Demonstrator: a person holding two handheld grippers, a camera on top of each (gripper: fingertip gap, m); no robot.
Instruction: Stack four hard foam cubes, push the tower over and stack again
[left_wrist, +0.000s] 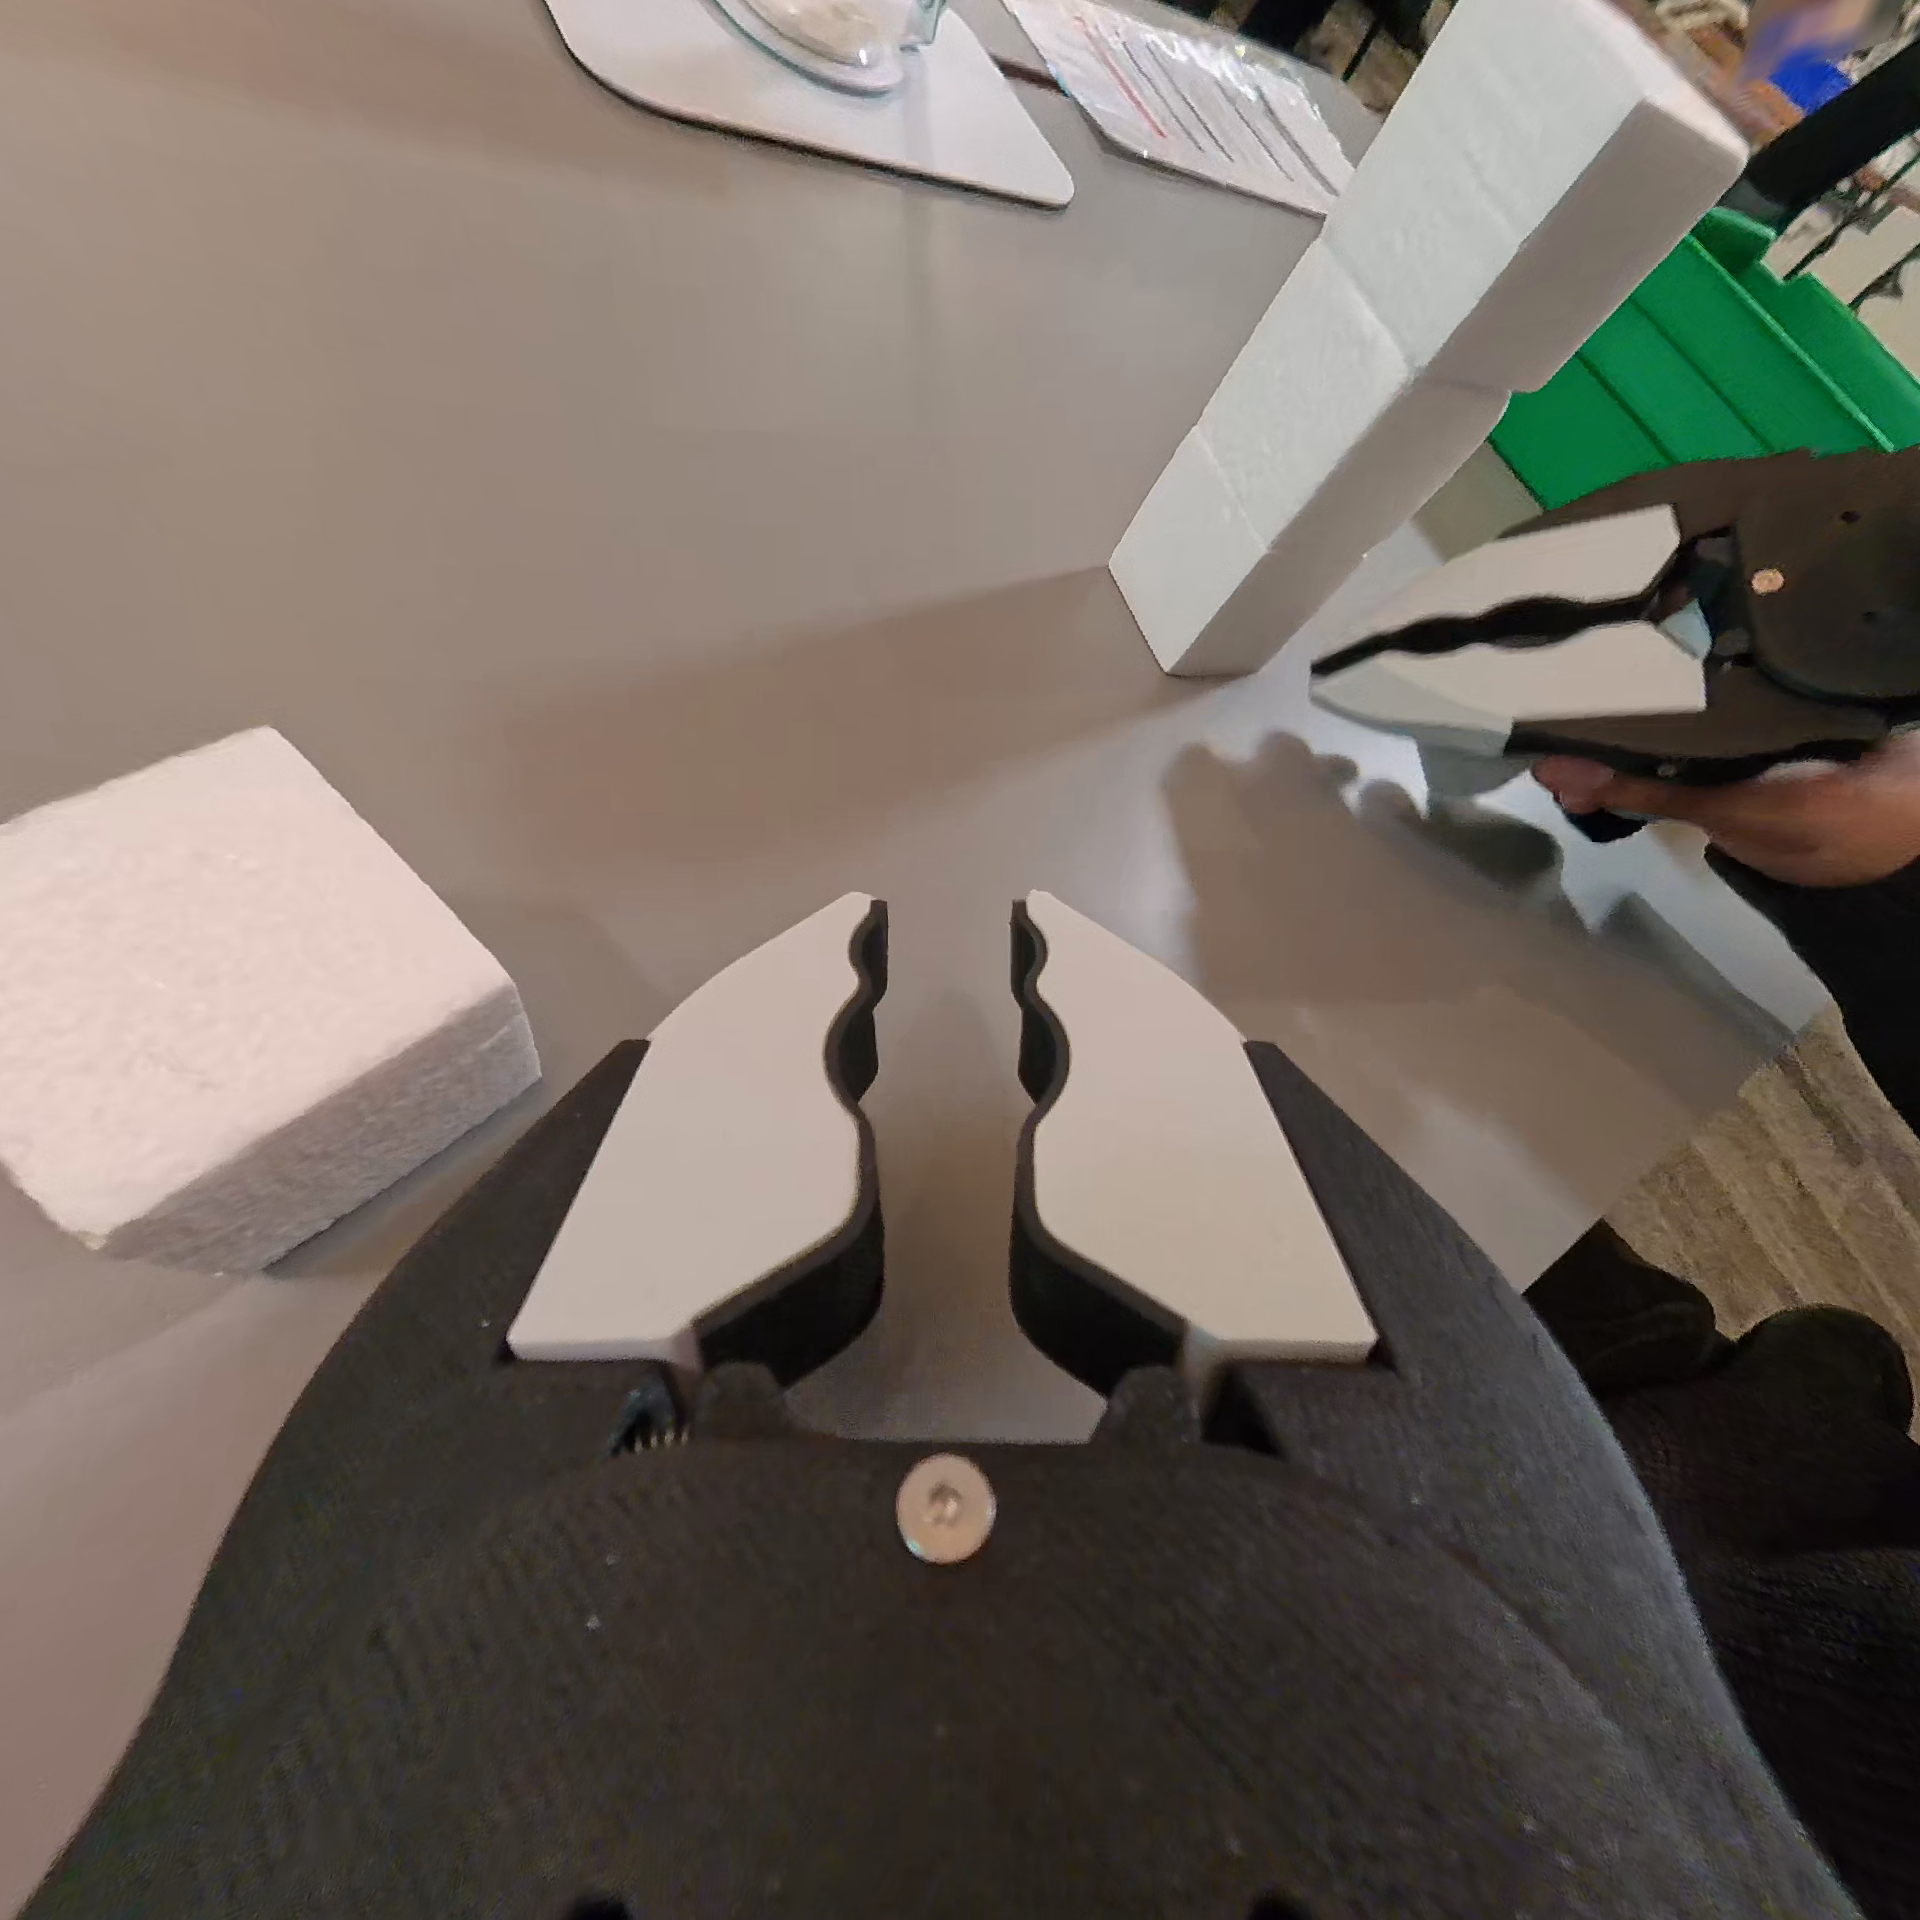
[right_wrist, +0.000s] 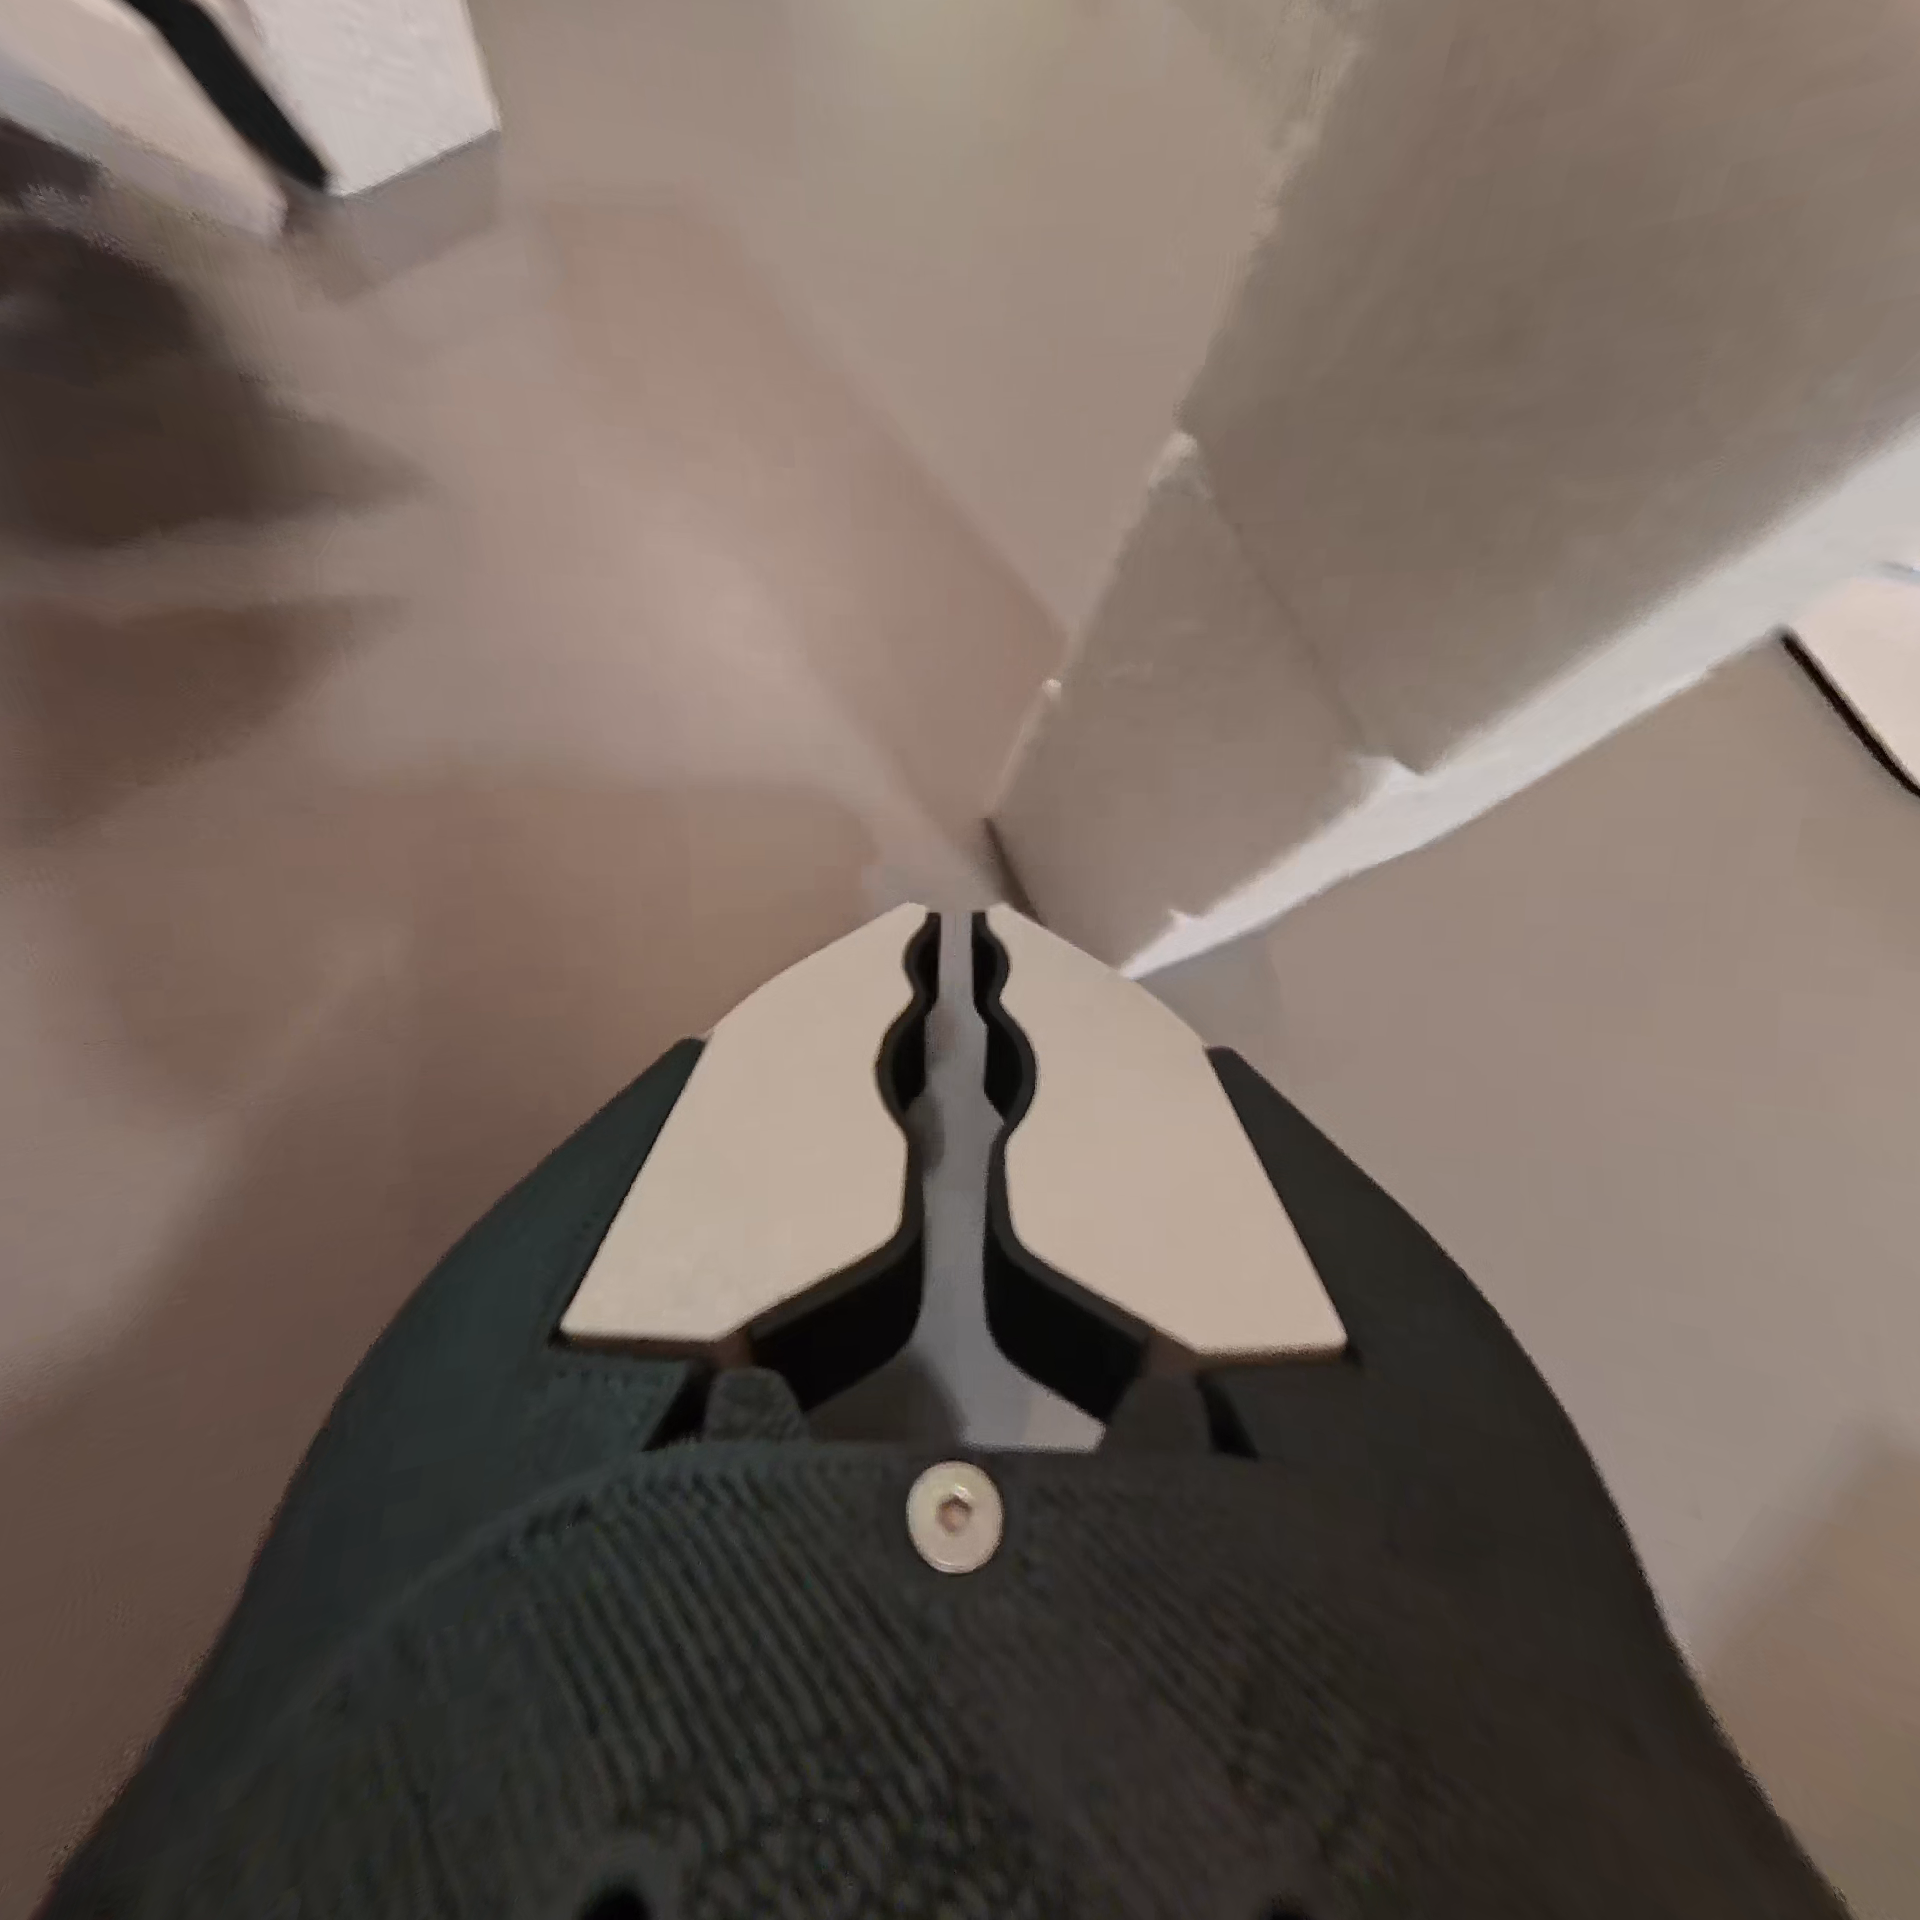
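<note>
We see our left gripper (left_wrist: 948, 914) as a black, ribbed printed body with two pale grey fingers (left_wrist: 717, 1132) edged in wavy black pads, and a silver hex screw (left_wrist: 945, 1509) just behind them. Our right gripper (right_wrist: 945, 914) matches, its body darker green-black, its own screw (right_wrist: 956, 1529) likewise behind the fingers.

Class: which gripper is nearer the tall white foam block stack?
Right. The right gripper points its nearly closed jaws at the tall white foam block stack's base; the left gripper sits farther back over the grey table.
</note>
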